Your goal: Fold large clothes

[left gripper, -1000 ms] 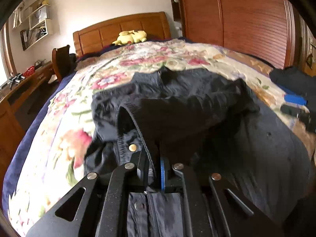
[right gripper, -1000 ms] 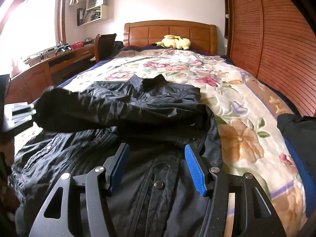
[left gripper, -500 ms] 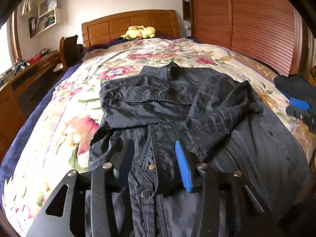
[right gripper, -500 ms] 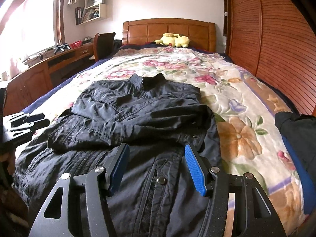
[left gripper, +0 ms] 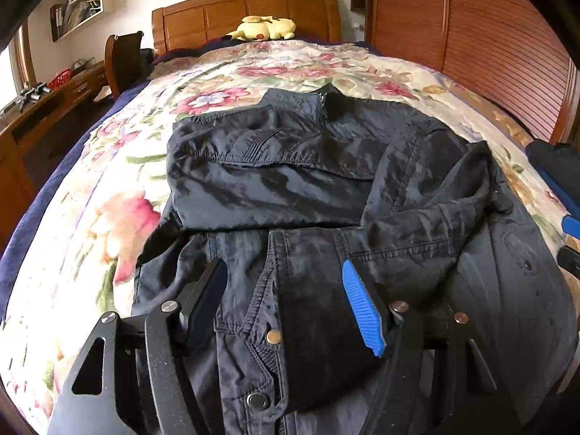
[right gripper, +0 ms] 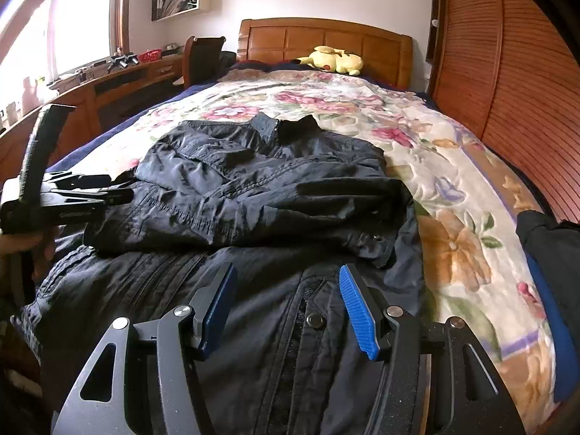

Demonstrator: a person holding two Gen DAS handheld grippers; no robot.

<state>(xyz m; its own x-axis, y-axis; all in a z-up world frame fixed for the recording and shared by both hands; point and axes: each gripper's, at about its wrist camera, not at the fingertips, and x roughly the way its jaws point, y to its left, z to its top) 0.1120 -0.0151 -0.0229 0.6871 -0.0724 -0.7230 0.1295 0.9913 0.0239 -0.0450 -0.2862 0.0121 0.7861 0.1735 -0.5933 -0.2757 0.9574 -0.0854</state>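
Note:
A large black jacket (left gripper: 290, 181) (right gripper: 253, 195) lies face up on the floral bedspread, collar toward the headboard, both sleeves folded across its chest. My left gripper (left gripper: 282, 272) hovers over the snap-button placket near the hem, its jaws opening, with fabric below them but nothing pinched. It also shows at the left edge of the right wrist view as the left gripper (right gripper: 108, 190), held by a hand. My right gripper (right gripper: 286, 272) stands open above the lower front of the jacket, nothing between its blue pads.
The floral bedspread (left gripper: 119, 217) (right gripper: 453, 217) covers the bed, with a yellow plush toy (left gripper: 264, 27) (right gripper: 331, 59) at the wooden headboard. A slatted wooden wardrobe (right gripper: 525, 90) stands on the right, a desk and chair (right gripper: 203, 58) on the left. Dark clothing (right gripper: 551, 253) lies at the right edge.
My left gripper let go of the sleeve it held, opened wide and drew back toward the hem. The sleeve now lies flat across the chest. The right gripper stayed in place, open.

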